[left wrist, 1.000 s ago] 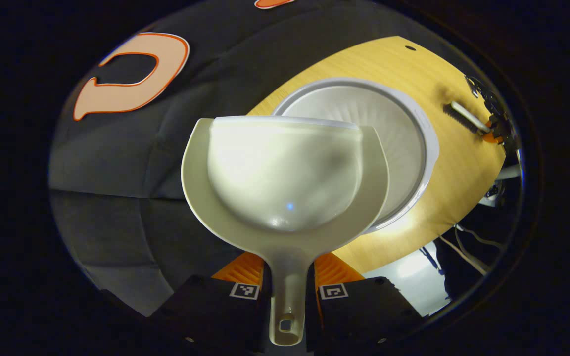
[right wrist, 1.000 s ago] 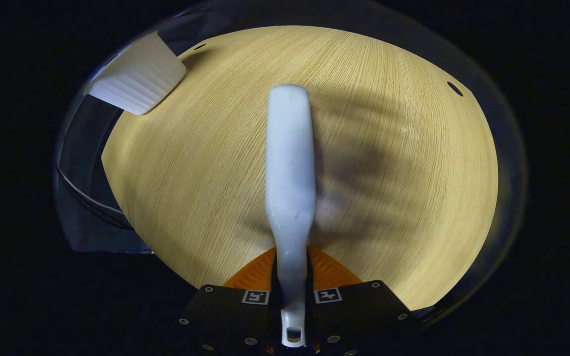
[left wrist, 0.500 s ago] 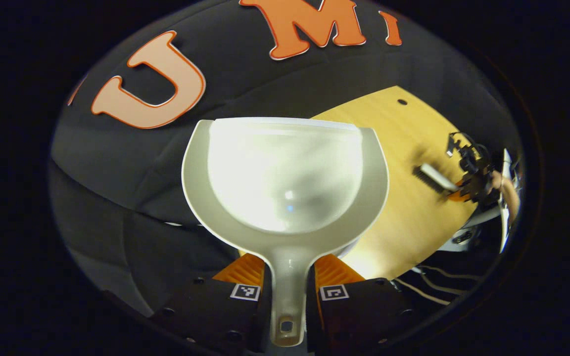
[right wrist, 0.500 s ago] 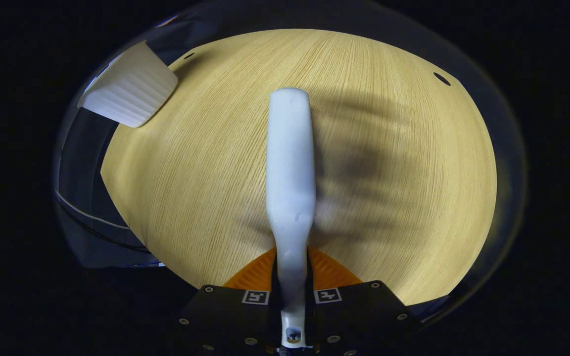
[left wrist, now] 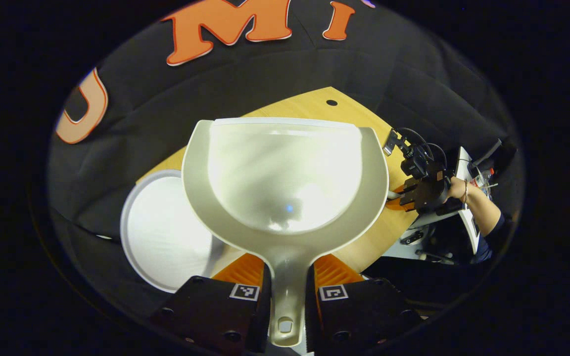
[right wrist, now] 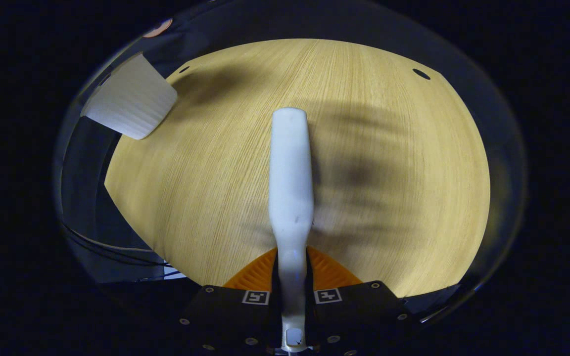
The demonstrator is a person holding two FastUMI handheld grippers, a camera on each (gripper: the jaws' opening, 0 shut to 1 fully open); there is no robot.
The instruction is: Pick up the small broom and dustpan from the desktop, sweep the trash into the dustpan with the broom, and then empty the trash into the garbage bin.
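A pale dustpan [left wrist: 285, 178] is held by its handle in my left gripper [left wrist: 287, 272], which is shut on it, and its scoop faces the camera. Below and left of the pan stands the round white garbage bin [left wrist: 159, 232], partly hidden by the pan. In the right gripper view, my right gripper [right wrist: 292, 269] is shut on the white broom [right wrist: 291, 173], which points out over the wooden desktop [right wrist: 394, 198]. The broom's bristles are hidden beneath it. The ribbed side of the bin [right wrist: 129, 99] stands at the desk's far left corner. The right gripper [left wrist: 421, 185] and the hand [left wrist: 458, 188] holding it appear to the right of the pan.
The desktop [left wrist: 334, 106] has a small round hole [left wrist: 331, 103] near its far corner and another hole [right wrist: 421, 74] at the far right. Black booth cloth surrounds the desk. Cables [right wrist: 117, 247] hang past the desk's left edge.
The left gripper view has swung: the bin went from behind the pan on the right to its lower left. The right gripper and broom barely shifted over the desk.
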